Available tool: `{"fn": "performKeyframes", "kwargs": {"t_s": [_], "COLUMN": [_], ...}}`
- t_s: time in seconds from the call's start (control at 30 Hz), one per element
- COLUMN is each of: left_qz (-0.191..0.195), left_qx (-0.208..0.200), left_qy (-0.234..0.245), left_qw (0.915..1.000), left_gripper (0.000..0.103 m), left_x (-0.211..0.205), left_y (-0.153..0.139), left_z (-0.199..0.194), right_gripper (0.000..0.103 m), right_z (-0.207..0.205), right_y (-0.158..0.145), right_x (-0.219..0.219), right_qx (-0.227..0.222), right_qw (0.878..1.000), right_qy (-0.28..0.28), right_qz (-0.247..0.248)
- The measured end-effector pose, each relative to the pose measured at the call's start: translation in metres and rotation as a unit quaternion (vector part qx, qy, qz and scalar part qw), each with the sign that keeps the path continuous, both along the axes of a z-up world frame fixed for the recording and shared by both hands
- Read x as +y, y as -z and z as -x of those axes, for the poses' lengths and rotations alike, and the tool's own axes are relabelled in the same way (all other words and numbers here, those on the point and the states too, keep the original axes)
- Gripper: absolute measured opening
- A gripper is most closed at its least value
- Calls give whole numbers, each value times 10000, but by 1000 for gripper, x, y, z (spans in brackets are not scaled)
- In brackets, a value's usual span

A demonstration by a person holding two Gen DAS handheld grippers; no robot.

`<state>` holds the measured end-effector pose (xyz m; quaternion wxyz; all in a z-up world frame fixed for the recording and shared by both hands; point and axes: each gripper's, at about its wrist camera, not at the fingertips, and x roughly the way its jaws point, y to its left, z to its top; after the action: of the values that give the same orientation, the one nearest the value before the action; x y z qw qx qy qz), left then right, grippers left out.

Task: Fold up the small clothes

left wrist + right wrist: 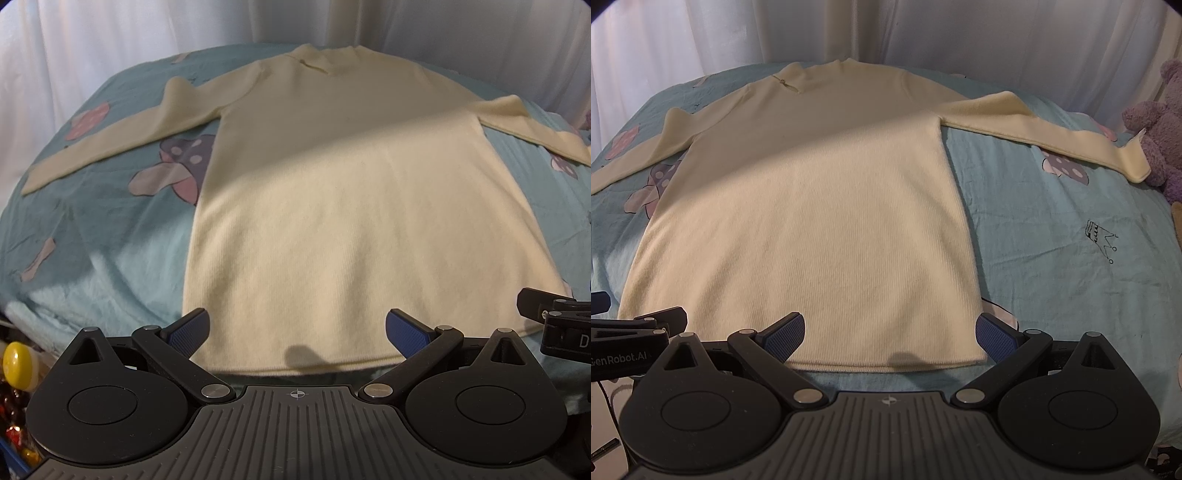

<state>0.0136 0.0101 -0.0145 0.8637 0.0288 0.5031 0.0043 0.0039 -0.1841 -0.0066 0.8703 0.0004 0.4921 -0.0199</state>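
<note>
A cream long-sleeved knit sweater (332, 206) lies flat on a teal bedsheet (92, 236), collar at the far side, both sleeves spread out sideways. It also shows in the right wrist view (812, 229). My left gripper (297, 332) is open and empty, its blue-padded fingers (190, 330) just above the hem's left part. My right gripper (890, 334) is open and empty over the hem's right corner. The right gripper's body shows at the left view's right edge (554, 321).
The teal sheet (1052, 229) has mushroom prints (177, 166) and a small crown drawing (1100, 240). A purple plush toy (1160, 122) sits at the right sleeve's cuff. White curtains (923, 29) hang behind the bed. A yellow object (18, 363) lies off the bed's left edge.
</note>
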Motion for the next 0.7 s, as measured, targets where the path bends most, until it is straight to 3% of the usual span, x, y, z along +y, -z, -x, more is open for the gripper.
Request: {"fn": "performKeyframes", "kwargs": {"t_s": [0.7], "left_qz": [-7], "left_qx": [52], "left_qy": [34], "left_qw": [10000], "left_gripper": [103], "left_x": [-2], "left_y": [2], "left_z": [-1], "right_gripper": [99], "right_z": [3], "right_y": [1], "right_x": [-2], "right_qx": [9], "right_qw": [10000], "right_qy": [24], "right_qz": [-78]}}
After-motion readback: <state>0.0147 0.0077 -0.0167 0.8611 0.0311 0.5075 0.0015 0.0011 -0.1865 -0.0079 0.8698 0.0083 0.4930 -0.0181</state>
